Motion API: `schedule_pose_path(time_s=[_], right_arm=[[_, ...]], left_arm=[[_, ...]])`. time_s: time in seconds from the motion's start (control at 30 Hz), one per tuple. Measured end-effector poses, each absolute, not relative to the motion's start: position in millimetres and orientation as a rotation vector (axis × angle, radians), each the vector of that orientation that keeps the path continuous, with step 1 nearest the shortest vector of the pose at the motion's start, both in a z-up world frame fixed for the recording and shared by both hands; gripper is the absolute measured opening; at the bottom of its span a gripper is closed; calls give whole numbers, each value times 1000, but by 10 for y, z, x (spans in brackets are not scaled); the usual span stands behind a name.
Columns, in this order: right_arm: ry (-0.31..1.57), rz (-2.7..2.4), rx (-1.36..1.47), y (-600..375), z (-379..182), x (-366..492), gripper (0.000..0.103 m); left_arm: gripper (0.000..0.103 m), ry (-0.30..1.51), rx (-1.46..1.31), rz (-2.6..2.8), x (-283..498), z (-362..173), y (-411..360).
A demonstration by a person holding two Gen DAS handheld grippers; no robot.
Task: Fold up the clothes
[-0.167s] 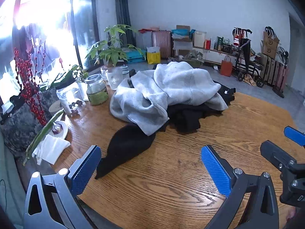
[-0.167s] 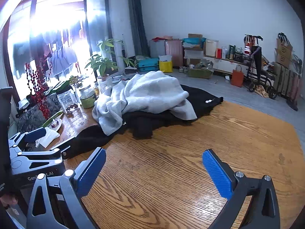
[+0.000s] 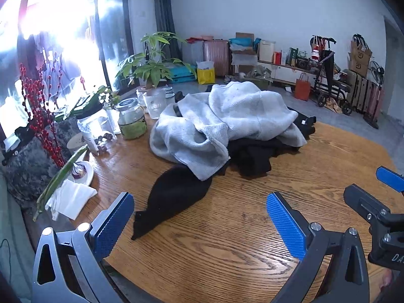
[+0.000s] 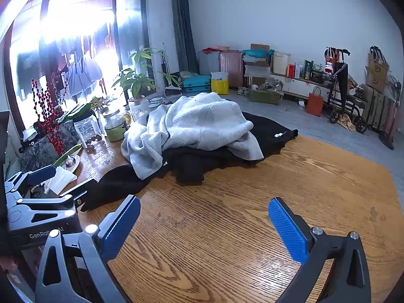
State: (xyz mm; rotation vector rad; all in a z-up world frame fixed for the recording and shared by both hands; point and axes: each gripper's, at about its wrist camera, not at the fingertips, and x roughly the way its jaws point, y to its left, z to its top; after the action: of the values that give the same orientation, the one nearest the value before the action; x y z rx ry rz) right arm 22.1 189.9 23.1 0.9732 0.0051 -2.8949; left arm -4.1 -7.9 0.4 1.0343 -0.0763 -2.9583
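Note:
A crumpled light grey sweatshirt [image 3: 222, 123] [image 4: 197, 123] lies heaped on a black garment [image 3: 252, 155] [image 4: 265, 131] at the far side of the round wooden table [image 3: 227, 240] [image 4: 227, 227]. A black sleeve [image 3: 174, 192] trails toward me in the left wrist view. My left gripper [image 3: 199, 214] hovers open over the near table edge, just short of that sleeve's end. My right gripper [image 4: 204, 222] is open above bare wood, with nothing between its blue pads. The right gripper's body [image 3: 378, 217] shows at the left view's right edge.
Along the table's left side stand glass jars [image 3: 131, 121], a potted plant [image 3: 151, 75], red berry branches [image 3: 43, 111], a small plate [image 3: 83, 174] and a folded white cloth [image 3: 70, 199]. Suitcases, boxes and a cart [image 4: 343, 96] line the far wall.

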Motion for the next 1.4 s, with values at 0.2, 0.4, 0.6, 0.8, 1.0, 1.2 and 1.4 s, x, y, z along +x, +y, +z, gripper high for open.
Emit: schedule_pose_path(time_s=[0.2,0.4,0.6,0.8,1.0,1.2,1.4], right_arm=[[-15,-2885,1003,1904,139,107,103],[-27,-2877,1028,1895,58,-10,103],[-6,-2877,1027,1837,38,-105,103],[-13,-2876,1033,1826,13,-133,103],[-31,-2879,1036,1857,5,-135,103],[-42,-2889,1030,1895,44,-111,103],[-50,-2891,1039,1911,43,-107,103]], left_arm=[[103,-107,1029,-2945,-89,9,-170],[103,-116,1036,-2944,-149,-16,-209],[103,-118,1048,-2944,-216,-52,-240],[103,-108,1058,-2932,-259,-68,-295],[103,-103,1065,-2944,-272,-55,-324],[103,-90,1077,-2970,-261,-27,-317],[103,-76,1105,-2978,-261,-30,-316]])
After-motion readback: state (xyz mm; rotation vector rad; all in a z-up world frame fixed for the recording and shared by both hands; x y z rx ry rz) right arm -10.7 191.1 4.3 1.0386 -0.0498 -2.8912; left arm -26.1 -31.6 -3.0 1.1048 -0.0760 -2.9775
